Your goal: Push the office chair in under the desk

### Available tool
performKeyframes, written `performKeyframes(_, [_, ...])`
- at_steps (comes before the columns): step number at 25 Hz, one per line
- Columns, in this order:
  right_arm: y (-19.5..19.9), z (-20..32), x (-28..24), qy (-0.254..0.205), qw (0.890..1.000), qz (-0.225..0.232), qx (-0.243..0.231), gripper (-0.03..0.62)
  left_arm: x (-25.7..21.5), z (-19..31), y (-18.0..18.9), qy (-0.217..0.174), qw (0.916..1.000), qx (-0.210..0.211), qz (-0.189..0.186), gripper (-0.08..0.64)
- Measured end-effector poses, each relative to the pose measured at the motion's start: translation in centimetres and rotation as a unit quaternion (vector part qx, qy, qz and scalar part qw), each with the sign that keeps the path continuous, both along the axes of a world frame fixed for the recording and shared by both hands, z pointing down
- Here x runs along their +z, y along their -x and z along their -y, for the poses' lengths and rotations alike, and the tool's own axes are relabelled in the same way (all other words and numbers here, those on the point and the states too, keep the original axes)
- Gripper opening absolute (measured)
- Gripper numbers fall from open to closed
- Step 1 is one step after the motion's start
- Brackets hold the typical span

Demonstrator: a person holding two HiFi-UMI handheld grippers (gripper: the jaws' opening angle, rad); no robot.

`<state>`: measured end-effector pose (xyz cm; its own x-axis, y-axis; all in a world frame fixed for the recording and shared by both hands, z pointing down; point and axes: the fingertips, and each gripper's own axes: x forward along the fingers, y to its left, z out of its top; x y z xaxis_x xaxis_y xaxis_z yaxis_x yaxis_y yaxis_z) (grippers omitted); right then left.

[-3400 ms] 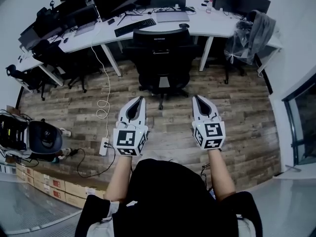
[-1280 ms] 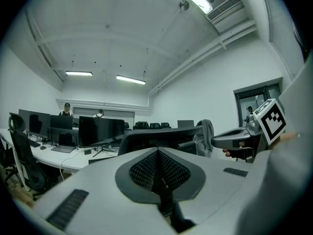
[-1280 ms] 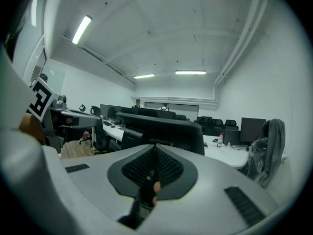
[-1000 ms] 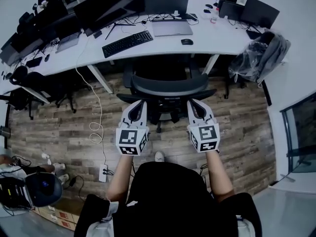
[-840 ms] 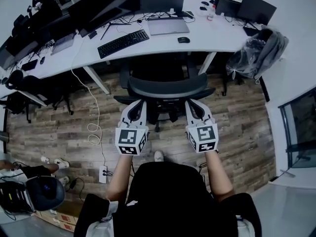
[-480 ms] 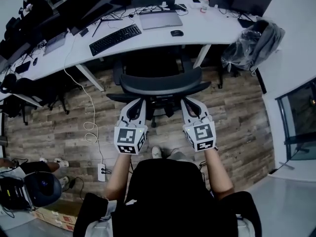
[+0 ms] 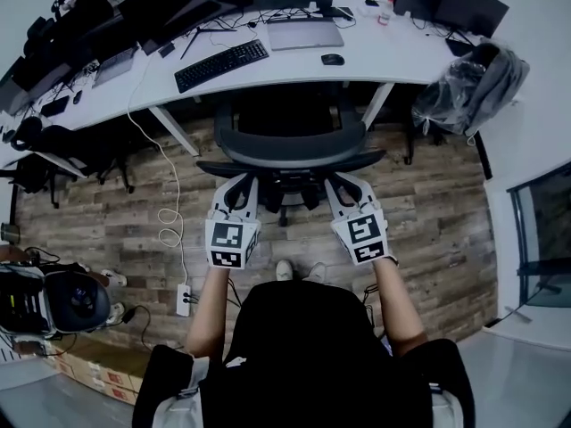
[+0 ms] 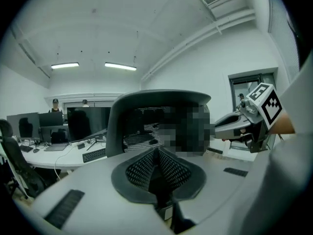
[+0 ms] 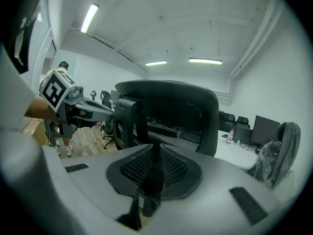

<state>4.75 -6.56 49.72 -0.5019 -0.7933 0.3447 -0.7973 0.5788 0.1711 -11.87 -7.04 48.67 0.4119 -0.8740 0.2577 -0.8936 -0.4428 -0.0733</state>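
Observation:
The black mesh office chair (image 7: 290, 150) stands at the white desk (image 7: 375, 56), its seat partly under the desk edge and its backrest toward me. My left gripper (image 7: 239, 182) and right gripper (image 7: 342, 184) are both shut, with nothing held. Their tips are at the rear of the backrest, left and right of its middle; I cannot tell if they touch. In the left gripper view the backrest (image 8: 146, 116) fills the space just past the shut tips (image 8: 157, 153). The right gripper view shows the same backrest (image 9: 171, 111) beyond its tips (image 9: 155, 148).
On the desk lie a keyboard (image 7: 221, 64), a laptop (image 7: 305, 34) and a mouse (image 7: 333, 59). A bag in plastic (image 7: 473, 83) sits at the right. A cable (image 7: 169, 212) runs to a power strip (image 7: 184, 299). Other chairs (image 7: 53, 154) stand left.
I have walked up from well behind the chair. Both grippers, first held apart from it, now have their tips at the backrest. Both have stayed shut.

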Motion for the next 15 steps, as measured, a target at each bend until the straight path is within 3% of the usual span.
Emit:
performKeyframes(3, [-0.2,-0.1,1.3,0.006,0.999,-0.026,-0.02,0.048,1.1,-0.3,-0.5,0.011,0.9998,0.013,0.014,0.041])
performKeyframes(5, [0.0,-0.2,2.1,0.012,0.998,-0.051,-0.038,0.121,1.6,-0.3,-1.0,0.023,0.9991,0.031,0.017,0.148])
performKeyframes(7, [0.1,0.3,2.8,0.013,0.995,-0.083,-0.052,0.15,2.1,0.3,-1.0,0.024,0.9979,0.048,0.035,0.177])
performKeyframes(11, [-0.8,1.8,3.8,0.011,0.989,-0.135,-0.062,0.223,3.2,1.6,-0.9,0.03,0.9916,0.078,0.099,0.229])
performKeyframes(15, [-1.8,3.1,4.0,0.005,0.986,-0.16,-0.055,0.267,4.4,2.3,-0.6,0.024,0.9796,0.101,0.172,0.258])
